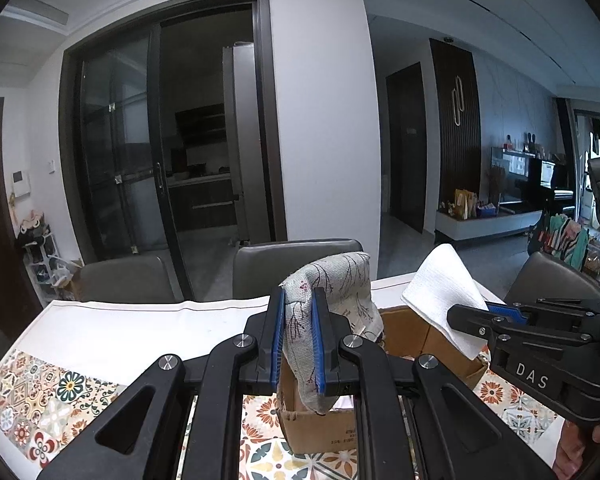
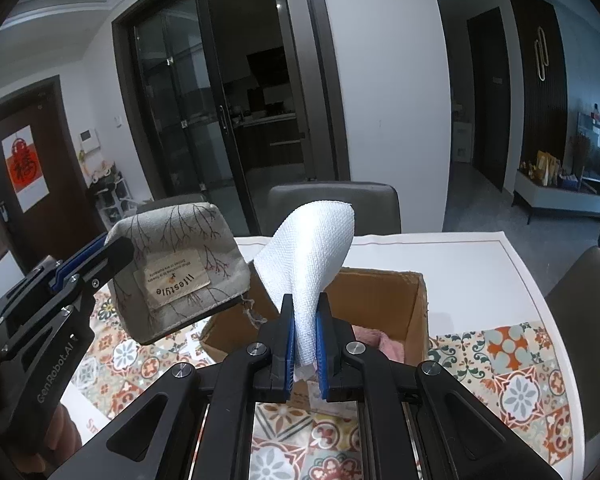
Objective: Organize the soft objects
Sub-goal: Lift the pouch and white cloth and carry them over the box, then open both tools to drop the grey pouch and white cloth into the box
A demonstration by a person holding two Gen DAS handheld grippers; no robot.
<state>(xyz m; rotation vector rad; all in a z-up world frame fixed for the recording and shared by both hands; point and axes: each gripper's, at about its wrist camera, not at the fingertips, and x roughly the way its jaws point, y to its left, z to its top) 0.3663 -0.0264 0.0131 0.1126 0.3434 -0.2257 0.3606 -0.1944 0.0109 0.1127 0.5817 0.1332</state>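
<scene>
My left gripper [image 1: 299, 300] is shut on a grey pouch [image 1: 334, 292] printed with branches, held in the air over an open cardboard box [image 1: 316, 426]. The pouch [image 2: 180, 268] shows its "lifestyle" label in the right wrist view, left of the box [image 2: 384, 292]. My right gripper [image 2: 305, 308] is shut on a folded white cloth [image 2: 316, 248] above the box's near edge; the cloth [image 1: 444, 292] also shows in the left wrist view, right of the pouch. A pink cloth [image 2: 384, 342] lies inside the box.
The box stands on a white table [image 2: 460, 280] with a patterned tile-print mat [image 2: 512, 376]. Grey chairs [image 1: 292, 264] stand along the far side and one chair [image 2: 580, 312] at the right. Glass sliding doors [image 1: 140, 152] lie beyond.
</scene>
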